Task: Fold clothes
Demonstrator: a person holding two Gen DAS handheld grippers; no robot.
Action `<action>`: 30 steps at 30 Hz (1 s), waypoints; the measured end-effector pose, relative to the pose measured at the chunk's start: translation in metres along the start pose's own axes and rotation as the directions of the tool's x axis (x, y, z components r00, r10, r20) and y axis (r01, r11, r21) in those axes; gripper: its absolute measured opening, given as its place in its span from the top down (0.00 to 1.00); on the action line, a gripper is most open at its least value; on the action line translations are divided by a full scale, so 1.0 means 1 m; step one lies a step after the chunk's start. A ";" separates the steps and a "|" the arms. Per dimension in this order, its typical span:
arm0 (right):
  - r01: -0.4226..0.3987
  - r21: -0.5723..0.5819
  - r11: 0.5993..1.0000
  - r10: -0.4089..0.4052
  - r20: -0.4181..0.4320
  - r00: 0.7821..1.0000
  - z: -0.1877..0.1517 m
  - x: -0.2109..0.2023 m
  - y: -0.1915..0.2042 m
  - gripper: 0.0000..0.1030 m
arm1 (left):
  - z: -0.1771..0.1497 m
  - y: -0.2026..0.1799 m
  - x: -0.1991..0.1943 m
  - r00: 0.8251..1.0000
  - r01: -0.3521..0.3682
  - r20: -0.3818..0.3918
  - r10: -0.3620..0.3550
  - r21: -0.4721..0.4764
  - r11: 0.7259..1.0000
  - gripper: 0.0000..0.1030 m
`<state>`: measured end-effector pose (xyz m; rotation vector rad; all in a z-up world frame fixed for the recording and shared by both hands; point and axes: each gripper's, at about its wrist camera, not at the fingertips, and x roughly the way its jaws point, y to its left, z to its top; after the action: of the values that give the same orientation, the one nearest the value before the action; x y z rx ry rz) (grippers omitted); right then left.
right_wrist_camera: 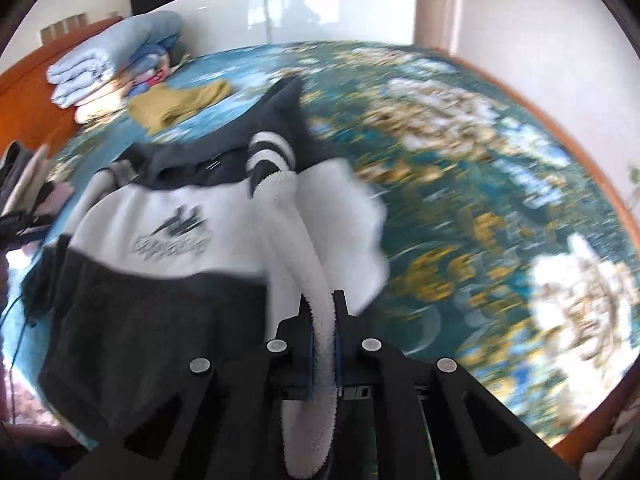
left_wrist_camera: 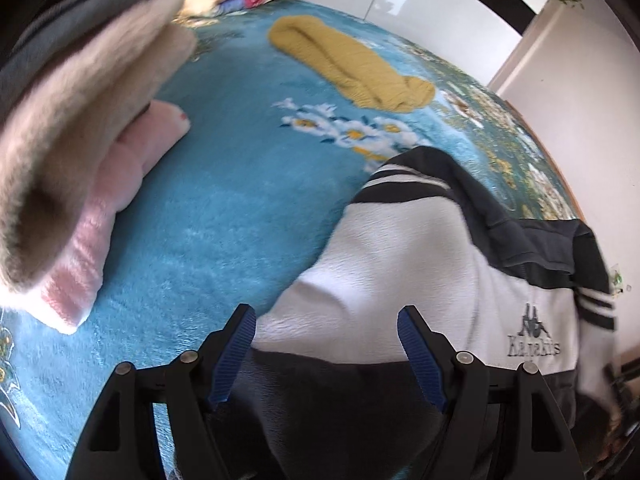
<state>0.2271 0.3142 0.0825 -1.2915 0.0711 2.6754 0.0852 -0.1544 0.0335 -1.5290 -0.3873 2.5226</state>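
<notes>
A white and dark navy fleece jacket point(left_wrist_camera: 404, 256) with a logo on the chest lies on the blue floral bedspread point(left_wrist_camera: 224, 184). My left gripper point(left_wrist_camera: 326, 354) is open just above the jacket's dark hem, holding nothing. In the right wrist view the same jacket point(right_wrist_camera: 168, 240) lies to the left. My right gripper point(right_wrist_camera: 323, 336) is shut on a fold of its white fleece, apparently a sleeve point(right_wrist_camera: 296, 256), which runs up from the jaws toward the striped cuff point(right_wrist_camera: 268, 148).
A stack of folded clothes, beige point(left_wrist_camera: 76, 108) over pink point(left_wrist_camera: 120, 184), sits at the left. A mustard knit garment point(left_wrist_camera: 352, 64) lies farther back. Folded blankets point(right_wrist_camera: 104, 60) are piled by the orange headboard point(right_wrist_camera: 24, 96). The bed's wooden edge point(right_wrist_camera: 592, 168) curves at right.
</notes>
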 end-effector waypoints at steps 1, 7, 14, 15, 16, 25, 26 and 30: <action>0.053 -0.002 0.999 -0.053 0.014 0.998 0.010 -0.005 -0.012 0.93 | 0.000 0.001 0.003 1.000 -0.007 -0.004 0.007 0.003 1.000 0.25; 0.400 0.045 0.916 -0.402 0.079 0.912 0.088 -0.007 -0.087 0.93 | -0.002 0.005 0.018 0.992 -0.124 -0.020 0.125 0.056 0.991 0.25; 0.430 0.163 0.888 -0.430 -0.042 0.902 0.116 0.067 -0.122 0.92 | -0.007 0.008 0.035 0.986 -0.148 -0.060 0.154 0.099 0.984 0.25; 0.420 0.159 0.894 -0.419 -0.041 0.907 0.115 0.071 -0.118 0.84 | -0.007 0.007 0.036 0.987 -0.146 -0.058 0.153 0.101 0.984 0.25; 0.409 0.143 0.901 -0.409 -0.028 0.912 0.113 0.071 -0.111 0.74 | -0.007 0.006 0.036 0.987 -0.144 -0.056 0.151 0.103 0.984 0.26; 0.310 0.080 0.947 -0.320 0.224 0.920 0.067 -0.003 -0.048 0.30 | 0.000 -0.005 0.030 0.981 -0.193 0.022 0.192 0.138 0.971 0.75; 0.294 0.076 0.953 -0.304 0.239 0.922 0.060 -0.008 -0.042 0.30 | 0.002 -0.007 0.027 0.976 -0.219 0.043 0.215 0.146 0.965 0.77; 0.249 0.048 0.967 -0.253 0.246 0.936 0.037 -0.014 -0.023 0.30 | 0.012 -0.014 0.018 0.944 -0.324 0.129 0.305 0.170 0.931 0.84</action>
<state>0.2109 0.3389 0.1171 -0.8791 -0.0980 2.5824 0.0663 -0.1381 0.0284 -1.4964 0.0969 2.7871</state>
